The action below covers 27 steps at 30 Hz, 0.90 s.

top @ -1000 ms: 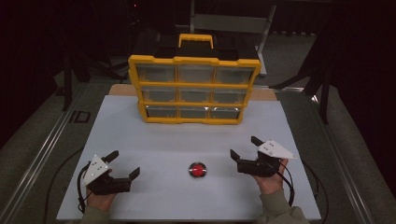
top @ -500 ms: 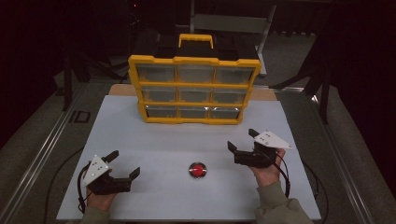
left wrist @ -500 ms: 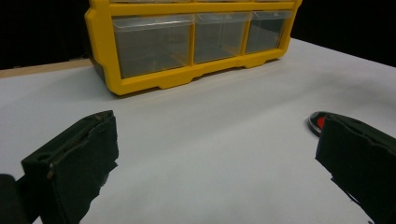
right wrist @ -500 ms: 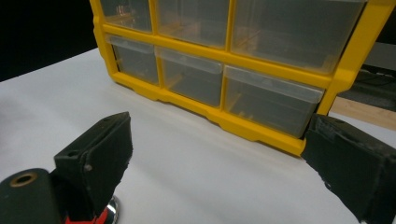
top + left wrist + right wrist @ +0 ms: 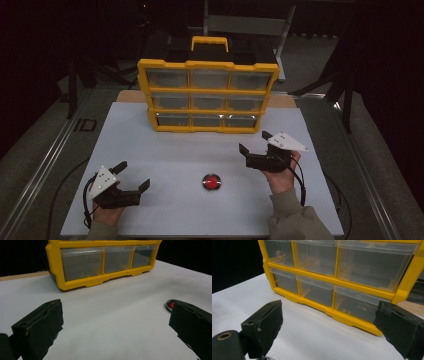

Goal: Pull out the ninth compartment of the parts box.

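Near edge: my left gripper resting low on white table, jaws spread wide, nothing held. Red button just ahead to its right, flat on table, untouched; round, no long axis, faces up. My right gripper farther forward, jaws apart, empty, aimed at yellow drawer cabinet. Cabinet at far table edge, long axis across table, fronts toward me. All drawers look shut; I judge work barely begun, nothing grasped yet.

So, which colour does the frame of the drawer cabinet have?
The frame of the drawer cabinet is yellow, with clear drawers; the right gripper view shows it best.
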### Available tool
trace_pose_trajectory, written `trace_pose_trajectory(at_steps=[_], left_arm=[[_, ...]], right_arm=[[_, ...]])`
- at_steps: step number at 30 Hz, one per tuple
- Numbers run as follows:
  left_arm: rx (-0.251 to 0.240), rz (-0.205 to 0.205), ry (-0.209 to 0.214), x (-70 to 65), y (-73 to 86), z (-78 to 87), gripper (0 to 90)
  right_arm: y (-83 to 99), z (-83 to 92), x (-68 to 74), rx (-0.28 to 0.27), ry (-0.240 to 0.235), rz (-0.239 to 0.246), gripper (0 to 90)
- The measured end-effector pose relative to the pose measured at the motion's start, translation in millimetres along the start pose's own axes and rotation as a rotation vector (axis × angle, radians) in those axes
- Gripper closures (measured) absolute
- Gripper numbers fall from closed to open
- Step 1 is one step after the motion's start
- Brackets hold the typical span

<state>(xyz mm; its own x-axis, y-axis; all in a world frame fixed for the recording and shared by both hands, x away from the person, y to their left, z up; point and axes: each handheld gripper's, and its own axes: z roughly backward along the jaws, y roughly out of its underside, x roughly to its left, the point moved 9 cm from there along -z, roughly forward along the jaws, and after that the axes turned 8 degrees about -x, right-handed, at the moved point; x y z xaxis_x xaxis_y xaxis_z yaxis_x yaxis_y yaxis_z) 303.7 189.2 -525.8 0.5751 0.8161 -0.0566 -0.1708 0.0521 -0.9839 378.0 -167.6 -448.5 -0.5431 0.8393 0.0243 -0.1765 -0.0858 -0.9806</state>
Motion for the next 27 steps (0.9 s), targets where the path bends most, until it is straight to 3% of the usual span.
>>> trace_pose_trajectory(at_steps=[14, 27], left_arm=[[0.0, 0.0, -0.003, 0.3, 0.0, 0.2, 0.0], [0.0, -0.001, -0.004, 0.9, 0.0, 0.3, 0.0]], right_arm=[[-7.6, -13.3, -4.0, 0.022, 0.007, -0.004, 7.7], [-27.5, -26.9, -11.0, 0.015, 0.025, 0.006, 7.7]])
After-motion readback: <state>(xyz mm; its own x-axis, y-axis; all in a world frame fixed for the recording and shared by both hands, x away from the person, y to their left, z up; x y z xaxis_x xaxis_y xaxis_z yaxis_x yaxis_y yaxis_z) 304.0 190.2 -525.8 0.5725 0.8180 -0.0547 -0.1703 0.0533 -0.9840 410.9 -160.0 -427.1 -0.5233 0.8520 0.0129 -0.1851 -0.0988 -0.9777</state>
